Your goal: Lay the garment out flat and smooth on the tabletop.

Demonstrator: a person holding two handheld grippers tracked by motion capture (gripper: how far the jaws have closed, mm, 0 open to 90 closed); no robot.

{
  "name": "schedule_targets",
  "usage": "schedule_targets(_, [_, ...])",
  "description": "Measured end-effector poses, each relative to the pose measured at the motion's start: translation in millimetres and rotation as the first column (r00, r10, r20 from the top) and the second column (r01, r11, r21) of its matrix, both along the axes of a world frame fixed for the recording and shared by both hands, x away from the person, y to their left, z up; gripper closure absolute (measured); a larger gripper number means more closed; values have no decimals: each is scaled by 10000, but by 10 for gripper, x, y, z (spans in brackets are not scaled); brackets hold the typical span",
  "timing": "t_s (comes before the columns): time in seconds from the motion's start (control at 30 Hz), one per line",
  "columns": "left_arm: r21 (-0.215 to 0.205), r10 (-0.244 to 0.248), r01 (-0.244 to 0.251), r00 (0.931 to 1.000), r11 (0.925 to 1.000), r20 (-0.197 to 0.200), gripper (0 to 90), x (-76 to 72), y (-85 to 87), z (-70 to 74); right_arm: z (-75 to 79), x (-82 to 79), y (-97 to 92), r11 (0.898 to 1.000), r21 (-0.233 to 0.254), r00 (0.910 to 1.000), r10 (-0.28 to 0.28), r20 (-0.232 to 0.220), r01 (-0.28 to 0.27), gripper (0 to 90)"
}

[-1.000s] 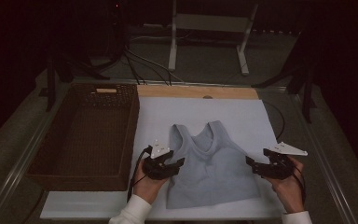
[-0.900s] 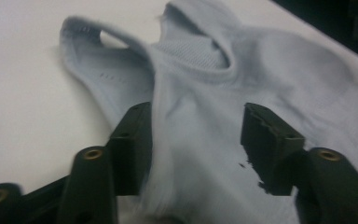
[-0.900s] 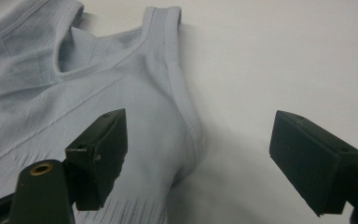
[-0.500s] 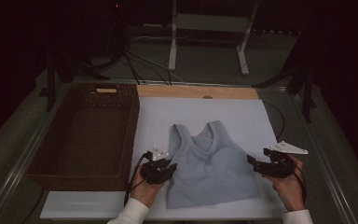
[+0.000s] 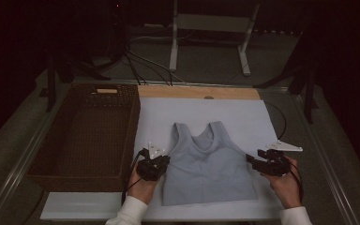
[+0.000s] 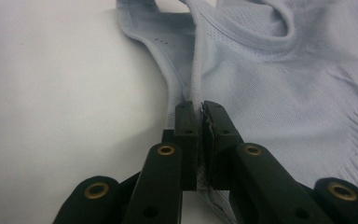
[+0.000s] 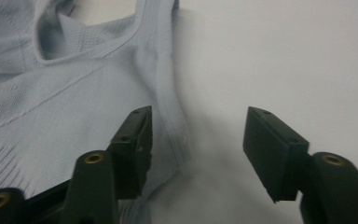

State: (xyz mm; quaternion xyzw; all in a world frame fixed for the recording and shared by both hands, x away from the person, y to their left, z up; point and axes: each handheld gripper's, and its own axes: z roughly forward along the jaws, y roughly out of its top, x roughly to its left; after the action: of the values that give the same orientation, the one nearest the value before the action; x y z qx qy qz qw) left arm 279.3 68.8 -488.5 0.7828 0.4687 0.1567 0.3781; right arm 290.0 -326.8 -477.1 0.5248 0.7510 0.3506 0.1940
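A pale blue sleeveless top [image 5: 208, 166] lies flat on the white board [image 5: 243, 117], neck toward the far side. My left gripper [image 5: 163, 162] is at its left side, just below the armhole. In the left gripper view the jaws [image 6: 199, 109] are shut on the top's [image 6: 284, 93] seamed side edge. My right gripper [image 5: 251, 159] is at the top's right side. Its jaws [image 7: 198, 126] have just been closing and stand apart, one over the fabric [image 7: 51, 107] and one over bare board, with the hemmed edge between them and not pinched.
A dark woven basket [image 5: 133, 126] stands against the board's left edge. A wooden strip [image 5: 197, 92] runs along the board's far edge. Cables and a white stand's legs [image 5: 174, 51] lie on the floor beyond. The board's far half is bare.
The left gripper's jaws have closed onto the top's left side edge. The right gripper's jaws have narrowed around the right edge. Both hands stay where they were.
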Motion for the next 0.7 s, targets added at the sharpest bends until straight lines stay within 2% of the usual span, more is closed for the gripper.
schedule_targets(0.07, [156, 113, -115, 9998, 9998, 163, 860, 6, 4, 9, -33, 45, 57, 9998, 46, 9995, 190, -240, -189, 484])
schedule_targets(0.2, [123, 166, -169, 9997, 9998, 204, 860, 11, 8, 11, -65, 84, 109, 9992, 125, 9979, 395, -519, -389, 543])
schedule_targets(0.3, [249, 217, -225, 9993, 9994, 294, 860, 22, 2, 21, -111, 126, 174, 9970, 287, 9930, 746, -917, -723, 740])
schedule_targets(0.33, [249, 217, -225, 9993, 9994, 294, 860, 22, 2, 21, -111, 126, 174, 9970, 287, 9930, 746, -917, -723, 740])
schedule_targets(0.37, [222, 282, -290, 9990, 9993, 334, 860, 34, 1, 31, -109, 122, 205, 9956, 255, 9910, 919, -970, -898, 805])
schedule_targets(0.53, [193, 231, -240, 9988, 9995, 435, 860, 50, -18, 46, -38, 102, 215, 9958, 85, 9939, 910, -622, -907, 829])
schedule_targets(0.57, [207, 188, -198, 9988, 9996, 452, 860, 48, -32, 52, 9, 96, 211, 9982, -172, 9981, 574, -218, -577, 834])
schedule_targets(0.6, [210, 165, -175, 9988, 9996, 467, 860, 45, -36, 55, 27, 96, 206, 9988, -279, 9992, 399, -77, -401, 835])
schedule_targets(0.67, [204, 142, -152, 9988, 9997, 476, 860, 43, -39, 56, 33, 100, 205, 9975, -695, 9999, 93, 45, -90, 836])
schedule_targets(0.7, [251, 121, -133, 9987, 9996, 494, 859, 44, -41, 53, 18, 106, 208, 9963, -850, 10000, 80, -32, -82, 836])
